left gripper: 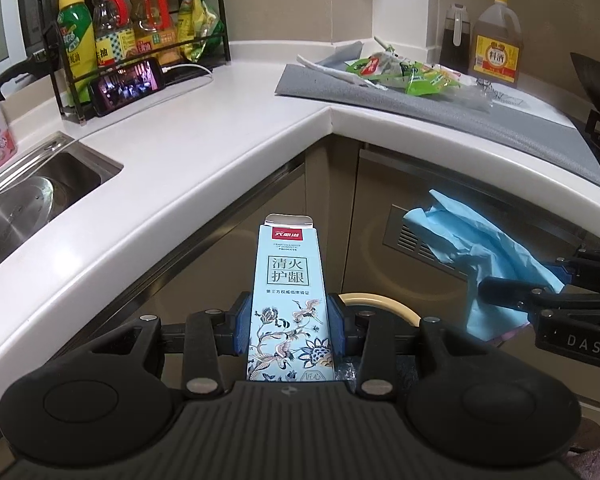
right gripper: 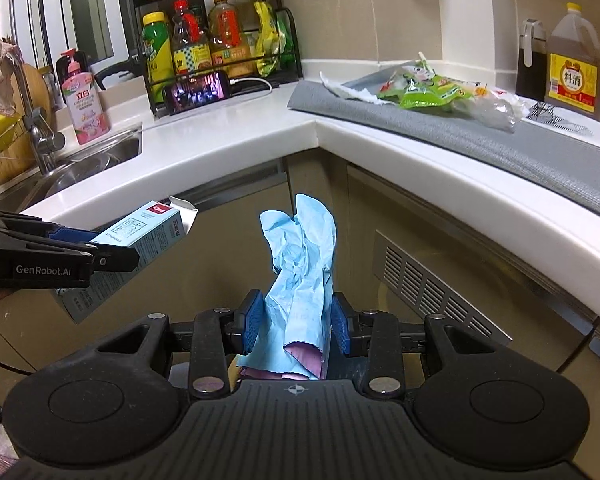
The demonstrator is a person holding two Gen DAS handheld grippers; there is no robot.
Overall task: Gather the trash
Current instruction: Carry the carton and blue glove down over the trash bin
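While both tools are held in front of the cabinet fronts below the white corner bench (left gripper: 220, 152), each is seen closed on a piece of trash. The left tool (left gripper: 291, 326) is clamped on a pale blue carton (left gripper: 290, 300), gripped across its lower half by the blue pads, the opened top flap projecting forward beyond the fingertips. In the right wrist view the same carton (right gripper: 148, 236) is seen tilted, just beside the bench edge. The right tool (right gripper: 296, 322) is closed on a crumpled blue sheet (right gripper: 300, 264), which stands up between the pads and spreads above them; a pink underside is visible at its lower end. A round cream rim (left gripper: 384, 304) is partly seen below the left tool; what it belongs to cannot be told. Further wrappers, green and clear (left gripper: 404, 74), are observed lying on the grey mat (left gripper: 480, 116) on the bench, well apart from both tools.
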